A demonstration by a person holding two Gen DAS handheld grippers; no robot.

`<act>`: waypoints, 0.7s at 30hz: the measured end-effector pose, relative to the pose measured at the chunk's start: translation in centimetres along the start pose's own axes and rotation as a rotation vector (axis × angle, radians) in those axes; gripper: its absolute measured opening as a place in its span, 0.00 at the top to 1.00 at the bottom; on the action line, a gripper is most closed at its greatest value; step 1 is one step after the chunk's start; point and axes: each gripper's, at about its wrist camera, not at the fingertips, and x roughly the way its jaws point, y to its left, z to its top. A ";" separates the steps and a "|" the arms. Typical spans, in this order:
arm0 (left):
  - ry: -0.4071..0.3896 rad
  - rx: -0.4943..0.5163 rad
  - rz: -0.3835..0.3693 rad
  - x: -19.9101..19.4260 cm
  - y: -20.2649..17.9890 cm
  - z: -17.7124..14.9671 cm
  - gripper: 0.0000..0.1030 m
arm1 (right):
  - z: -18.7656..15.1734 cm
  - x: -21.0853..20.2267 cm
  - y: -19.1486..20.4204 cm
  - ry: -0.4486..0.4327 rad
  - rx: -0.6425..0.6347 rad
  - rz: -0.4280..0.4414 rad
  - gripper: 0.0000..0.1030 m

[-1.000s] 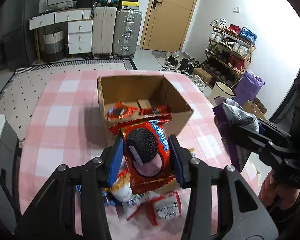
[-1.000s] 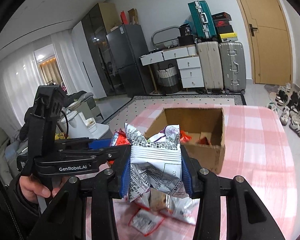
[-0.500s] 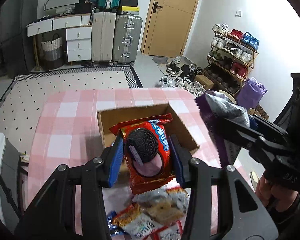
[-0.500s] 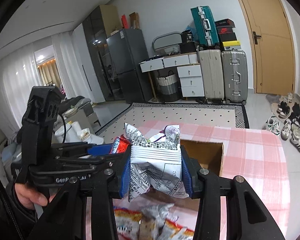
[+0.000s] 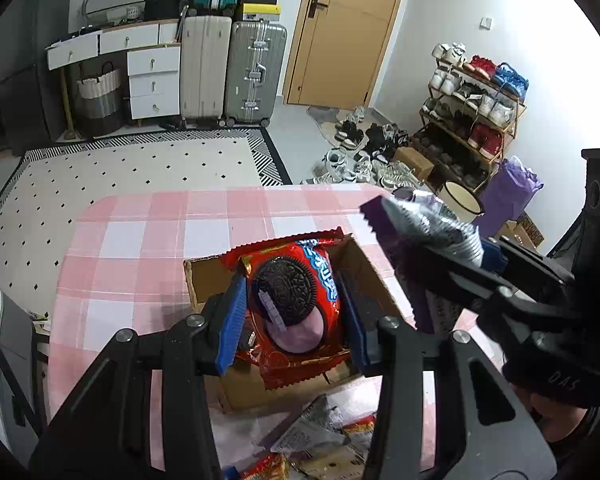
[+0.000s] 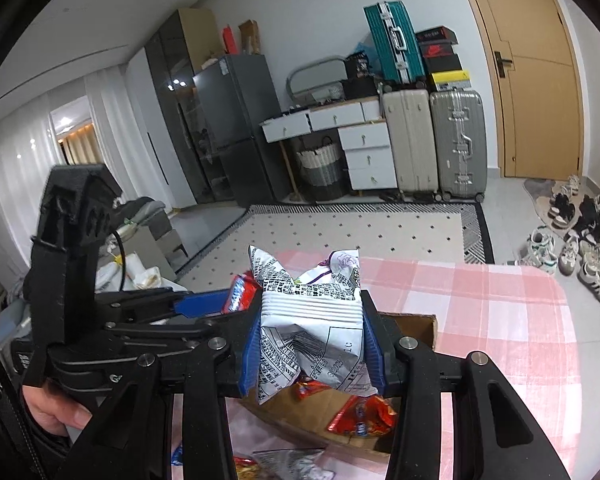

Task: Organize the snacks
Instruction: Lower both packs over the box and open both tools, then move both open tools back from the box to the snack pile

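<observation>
My left gripper (image 5: pixel 294 316) is shut on a red cookie packet (image 5: pixel 294 304), held in the air above an open cardboard box (image 5: pixel 204 280) on the pink checked table (image 5: pixel 140 240). My right gripper (image 6: pixel 310 344) is shut on a white and purple snack bag (image 6: pixel 312 320) and hangs over the same box (image 6: pixel 416 328). The right gripper with its bag (image 5: pixel 432 224) shows at the right of the left wrist view. The left gripper (image 6: pixel 204 304) shows at the left of the right wrist view. Red packets (image 6: pixel 360 416) lie inside the box.
Several loose snack packets (image 5: pixel 320 436) lie on the table in front of the box. A hand (image 6: pixel 56 408) holds the left tool's handle. Beyond the table are a dotted rug (image 5: pixel 140 168), suitcases (image 5: pixel 256 72), drawers, a door and a shoe rack (image 5: pixel 472 112).
Both grippers have moved forward and up with their packets, from the pile of loose snacks to above the box. Their grips have not changed.
</observation>
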 end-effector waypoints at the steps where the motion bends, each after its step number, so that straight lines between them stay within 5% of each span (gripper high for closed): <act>1: 0.009 -0.002 -0.002 0.7 0.1 0.1 0.60 | -0.1 0.6 -0.4 0.012 0.004 -0.007 0.58; 8: 0.051 -0.011 -0.012 4.8 0.8 -1.0 0.59 | -1.0 4.4 -2.6 0.061 0.035 -0.041 0.55; 10: 0.061 -0.005 0.001 5.5 1.0 -1.0 0.52 | -1.3 5.0 -3.1 0.073 0.051 -0.039 0.48; 21: 0.039 -0.005 0.010 4.6 1.2 -2.1 0.51 | -1.3 2.6 -3.0 0.009 0.052 -0.044 0.44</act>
